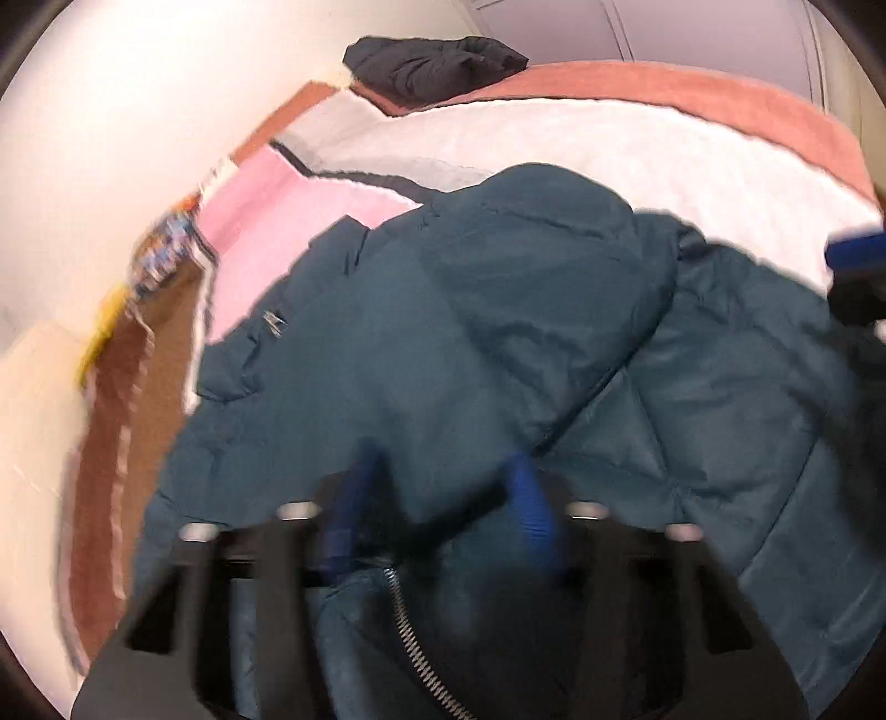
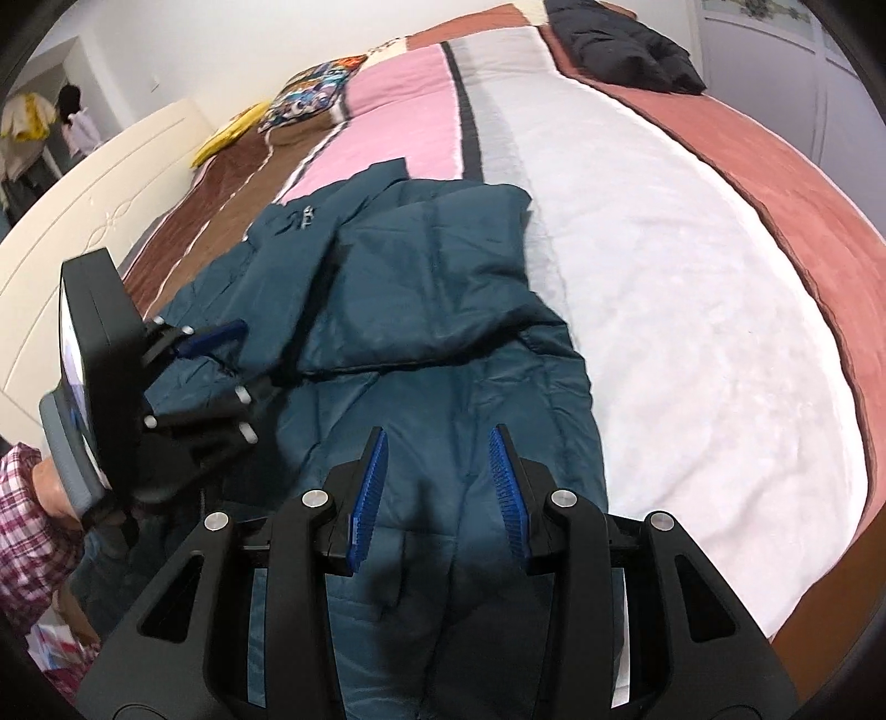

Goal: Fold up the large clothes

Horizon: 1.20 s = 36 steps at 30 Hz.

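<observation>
Striped bedspread (image 2: 637, 288) under your teal jacket (image 2: 421, 310), your left gripper (image 2: 232, 360) pinching its edge, your right gripper (image 2: 437, 487) hovering with jaws apart.

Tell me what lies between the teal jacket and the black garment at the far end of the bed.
Only bare bedspread: its white, grey and pink bands run from the teal jacket to the black garment. The right wrist view shows it best.

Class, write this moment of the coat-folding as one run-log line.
garment: teal puffer coat on bed, part-folded | left hand-held gripper: at coat's edge, grip unclear | right hand-held gripper: open above coat
</observation>
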Each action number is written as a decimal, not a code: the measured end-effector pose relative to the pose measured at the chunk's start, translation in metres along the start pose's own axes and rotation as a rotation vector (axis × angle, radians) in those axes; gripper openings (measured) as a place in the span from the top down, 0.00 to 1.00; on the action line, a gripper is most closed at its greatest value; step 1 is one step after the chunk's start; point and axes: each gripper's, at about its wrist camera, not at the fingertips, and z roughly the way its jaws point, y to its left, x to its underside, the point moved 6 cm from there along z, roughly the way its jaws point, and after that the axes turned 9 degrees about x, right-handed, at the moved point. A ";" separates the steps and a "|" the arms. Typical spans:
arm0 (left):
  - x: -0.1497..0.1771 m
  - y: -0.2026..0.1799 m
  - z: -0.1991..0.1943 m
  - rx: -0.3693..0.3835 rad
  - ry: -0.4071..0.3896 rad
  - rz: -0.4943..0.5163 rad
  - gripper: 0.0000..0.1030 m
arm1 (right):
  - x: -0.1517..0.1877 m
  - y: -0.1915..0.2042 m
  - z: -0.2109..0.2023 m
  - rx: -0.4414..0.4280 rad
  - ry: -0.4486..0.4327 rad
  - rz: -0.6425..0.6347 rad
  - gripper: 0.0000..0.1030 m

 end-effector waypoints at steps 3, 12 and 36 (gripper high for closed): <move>-0.008 0.025 -0.017 0.030 -0.072 -0.140 0.91 | 0.001 0.001 0.003 -0.009 0.011 0.004 0.62; 0.026 0.152 -0.072 -0.047 -0.180 -0.640 0.96 | 0.009 0.025 0.007 -0.035 0.028 -0.057 0.62; 0.091 0.206 -0.003 -0.053 -0.012 -0.984 0.74 | 0.002 0.080 0.034 -0.057 0.075 -0.145 0.59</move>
